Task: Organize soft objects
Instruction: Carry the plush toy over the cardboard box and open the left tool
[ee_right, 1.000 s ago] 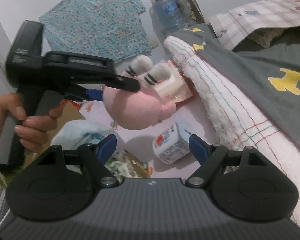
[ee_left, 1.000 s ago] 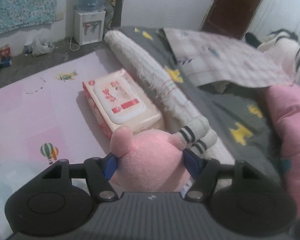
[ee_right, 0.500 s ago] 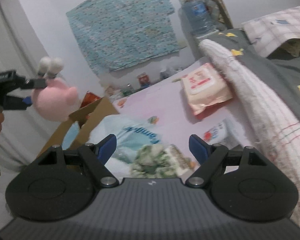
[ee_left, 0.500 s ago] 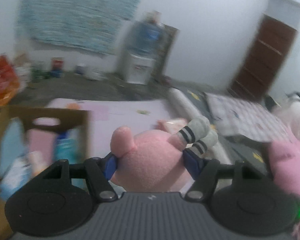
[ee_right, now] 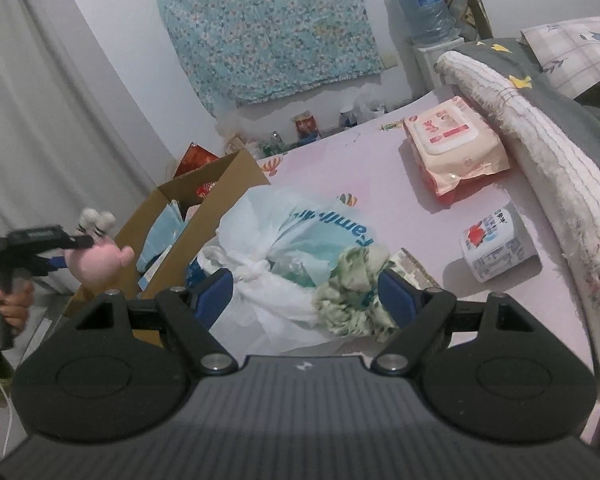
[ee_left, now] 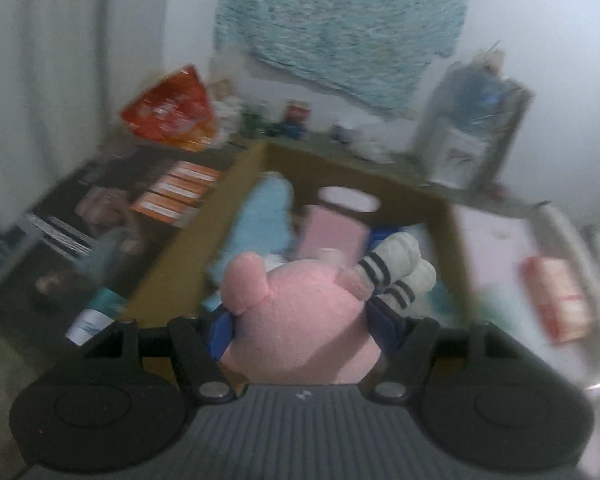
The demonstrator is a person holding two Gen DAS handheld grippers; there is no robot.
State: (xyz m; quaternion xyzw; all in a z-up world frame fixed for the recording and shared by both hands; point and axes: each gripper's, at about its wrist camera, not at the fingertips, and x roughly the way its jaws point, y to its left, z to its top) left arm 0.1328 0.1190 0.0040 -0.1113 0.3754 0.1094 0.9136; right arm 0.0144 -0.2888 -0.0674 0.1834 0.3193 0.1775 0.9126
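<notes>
The left gripper (ee_left: 300, 330) has swung away from the bed. A second ago it looked across the pink play mat at the wet-wipes pack and the rolled towel; now it looks down into the open cardboard box (ee_left: 172, 264). Its blue pads are closed against both sides of the pink plush toy (ee_left: 300, 316), whose striped white ears stick out toward 2 o'clock. In the right wrist view the toy (ee_right: 96, 260) hangs at 9 o'clock, just beside the box's (ee_right: 204, 216) near wall, with the person's hand (ee_right: 14, 300) on the handle below it. My reading is that the carry is nearly done and the toy stands about where it could be let go into the box.

The right gripper (ee_right: 306, 294) has drifted only a little. Its jaws stand wide with nothing between them, above a knotted white plastic bag (ee_right: 284, 256) and a crumpled green cloth (ee_right: 352, 292) on the mat. These look like likely next items.

The left wrist view is smeared by motion. The box contents show only as a light blue shape (ee_left: 264, 216), a pink block (ee_left: 332, 236) and something dark blue. Whether the toy is fully over the opening cannot be settled. The box floor is hidden, and the toy's face is out of sight in both views.
</notes>
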